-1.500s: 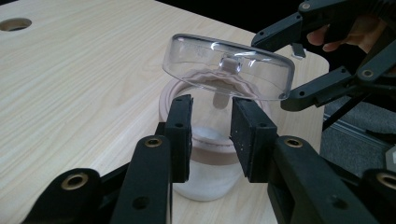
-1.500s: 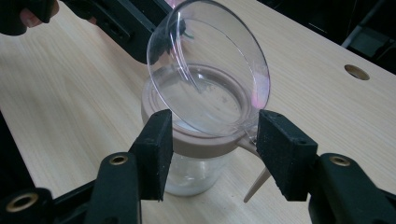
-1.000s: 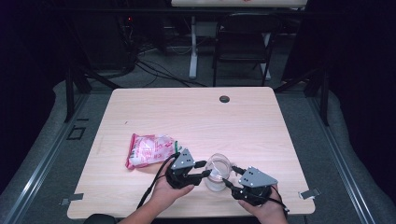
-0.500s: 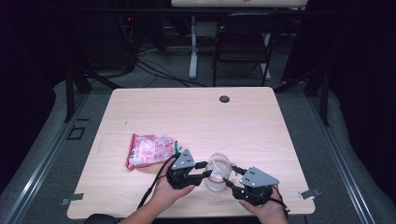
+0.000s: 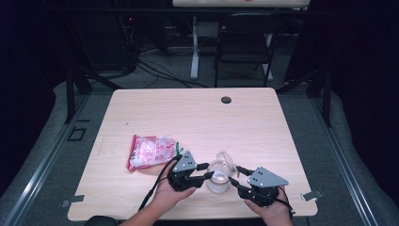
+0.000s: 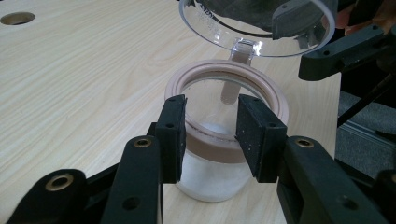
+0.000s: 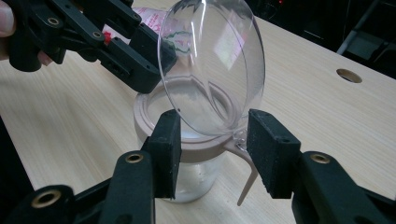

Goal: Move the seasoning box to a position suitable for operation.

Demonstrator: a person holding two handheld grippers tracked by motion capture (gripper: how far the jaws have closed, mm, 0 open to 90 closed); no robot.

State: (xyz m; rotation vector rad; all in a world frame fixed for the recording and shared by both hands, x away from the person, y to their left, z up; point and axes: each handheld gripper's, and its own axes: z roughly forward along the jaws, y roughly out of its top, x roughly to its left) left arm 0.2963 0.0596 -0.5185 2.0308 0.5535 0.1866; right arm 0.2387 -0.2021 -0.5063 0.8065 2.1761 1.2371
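Nearest me, my left gripper (image 5: 207, 171) grasps the clear jar (image 5: 218, 178) at the desk's (image 5: 263, 122) front edge; in the left gripper view its pads (image 6: 171, 135) press the jar's wall just below the tan collar (image 6: 275, 105). My right gripper (image 5: 236, 177) faces it from the other side. Its jaws have just been closing; in the right gripper view they stand apart, flanking the collar and hinge strap (image 7: 246, 176) without visible contact. The transparent lid (image 7: 212, 65) stands swung up, hinged at the collar's rim on my right gripper's side, tilted over the open mouth. White contents lie in the jar's bottom. Farther left, apart from the jar, lies a pink-and-white packet (image 5: 151, 151). At the desk's far edge sits a round cable hole (image 5: 226, 100).
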